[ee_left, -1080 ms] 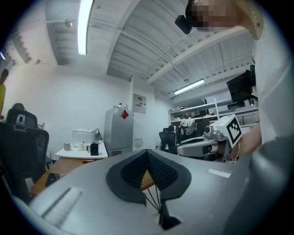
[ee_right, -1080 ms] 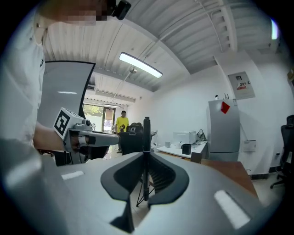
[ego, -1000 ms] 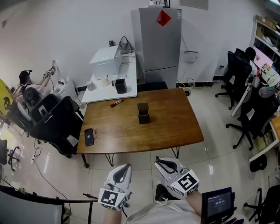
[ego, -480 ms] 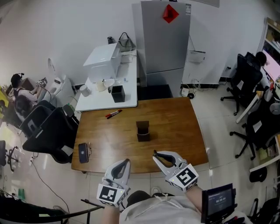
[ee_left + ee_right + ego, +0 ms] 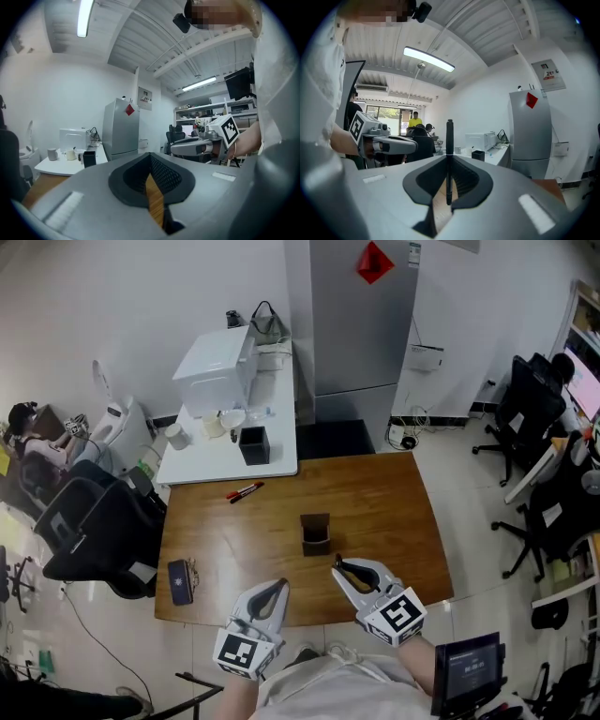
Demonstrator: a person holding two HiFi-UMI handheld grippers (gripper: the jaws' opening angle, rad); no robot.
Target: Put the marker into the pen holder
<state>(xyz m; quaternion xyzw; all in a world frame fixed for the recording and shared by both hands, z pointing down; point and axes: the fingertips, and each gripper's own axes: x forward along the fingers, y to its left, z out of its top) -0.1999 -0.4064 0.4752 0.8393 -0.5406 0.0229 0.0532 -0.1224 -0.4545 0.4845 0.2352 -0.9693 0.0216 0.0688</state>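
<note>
Holding a black marker [image 5: 449,140] upright, my right gripper [image 5: 339,564] hovers over the near edge of the wooden table [image 5: 394,512], its jaws pinched narrow on the barrel. The pen holder [image 5: 316,533] stands just beyond, at mid-table. My left gripper [image 5: 278,585] is closed on nothing. Much of the barrel stands clear of the pads, so the marker may swivel as I tip it. The holder's mouth looks small, and an off-centre release could strike the rim, topple it, or send the marker rolling.

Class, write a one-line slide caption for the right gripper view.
Right gripper holds a black marker upright in shut jaws; fridge behind.
</note>
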